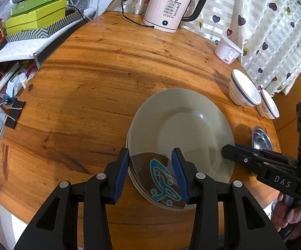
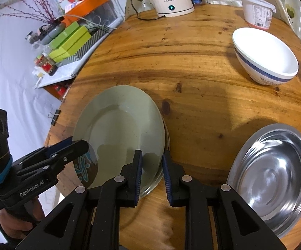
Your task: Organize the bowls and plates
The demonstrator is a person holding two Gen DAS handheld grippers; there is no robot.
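A pale green plate tops a small stack on the round wooden table; a glass plate with a teal pattern lies at its near edge. My left gripper is open, its fingers either side of the patterned plate's rim. My right gripper is open, straddling the stack's right rim. Two white bowls with blue bands stand at the right, next to a steel dish.
An electric kettle with its cord stands at the table's back. A white lidded tub sits back right. Green boxes lie on a side shelf at the left. A binder clip grips the table's left edge.
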